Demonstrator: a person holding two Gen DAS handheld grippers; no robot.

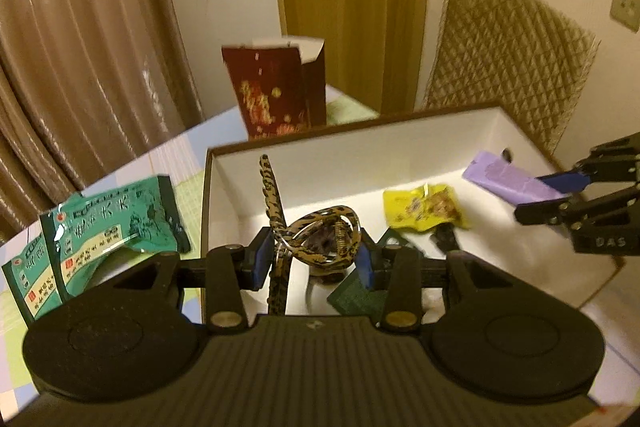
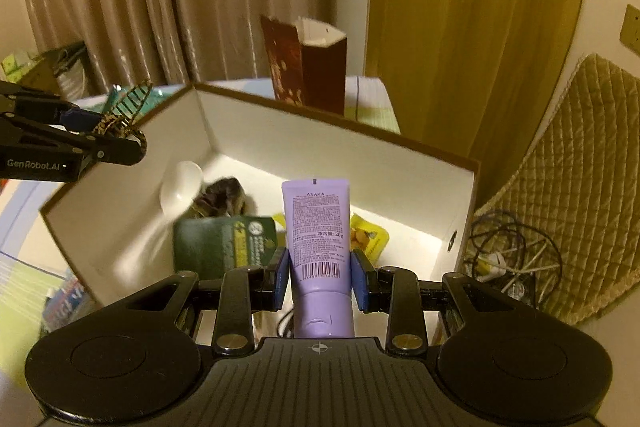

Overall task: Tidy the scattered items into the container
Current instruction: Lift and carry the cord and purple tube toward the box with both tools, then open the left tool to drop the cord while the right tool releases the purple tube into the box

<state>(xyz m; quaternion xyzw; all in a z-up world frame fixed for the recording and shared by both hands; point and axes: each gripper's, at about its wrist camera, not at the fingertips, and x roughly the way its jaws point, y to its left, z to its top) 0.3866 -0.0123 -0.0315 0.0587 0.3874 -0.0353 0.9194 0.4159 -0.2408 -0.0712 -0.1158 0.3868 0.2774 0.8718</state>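
While my left gripper (image 1: 316, 259) clamps the leopard hair claw (image 1: 320, 239), my right gripper (image 2: 320, 277) holds the purple tube (image 2: 318, 227) above the white box (image 2: 320, 143).

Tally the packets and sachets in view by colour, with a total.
Teal-green packets on the table: 2
Yellow packet in the box: 1
Dark green sachet in the box: 1
Total: 4

The box (image 1: 352, 143) sits on the desk (image 1: 172, 155). Left of the box lie packets (image 1: 108, 227); behind the box stands a paper bag (image 1: 276, 87); inside it lies a sachet (image 1: 424, 207).
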